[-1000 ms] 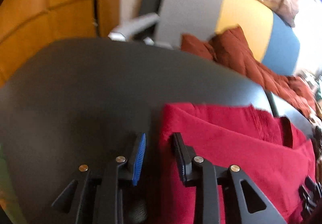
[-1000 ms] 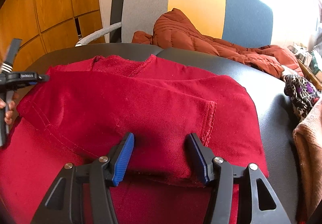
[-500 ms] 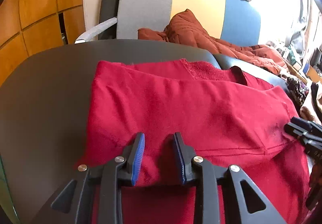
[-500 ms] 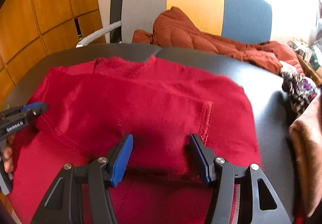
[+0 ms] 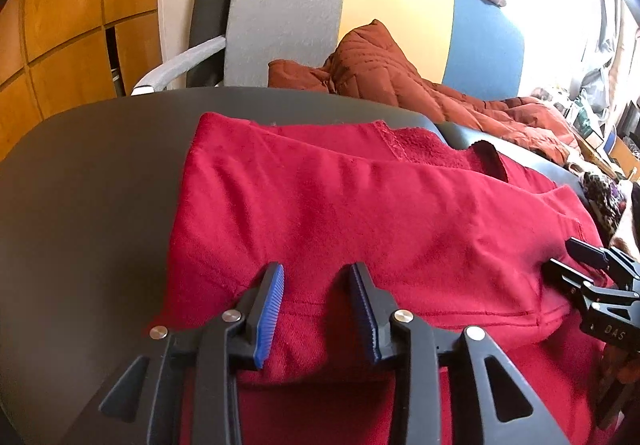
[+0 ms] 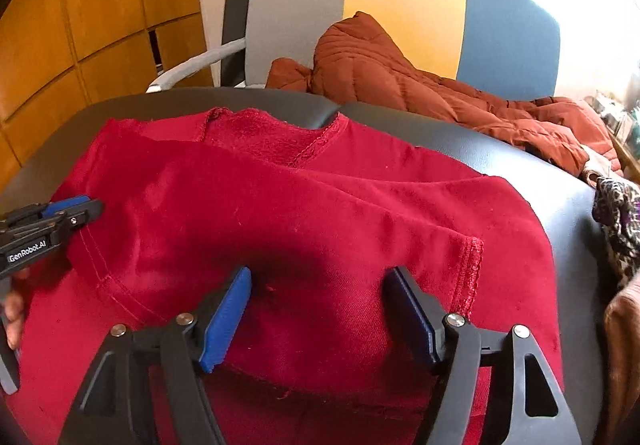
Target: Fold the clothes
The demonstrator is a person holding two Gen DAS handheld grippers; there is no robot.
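Two tools: left tool and right tool, jaws apart and just widened, pads clear of the fold between them. One red garment lies folded on the dark table. Beyond – one tricolour chair, one rust jacket.

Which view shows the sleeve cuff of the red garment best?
The right wrist view: the sleeve cuff lies just right of the right gripper, its stitched hem sharp and unobstructed. In the left wrist view the cuff sits at the far right edge, partly hidden behind the right gripper.
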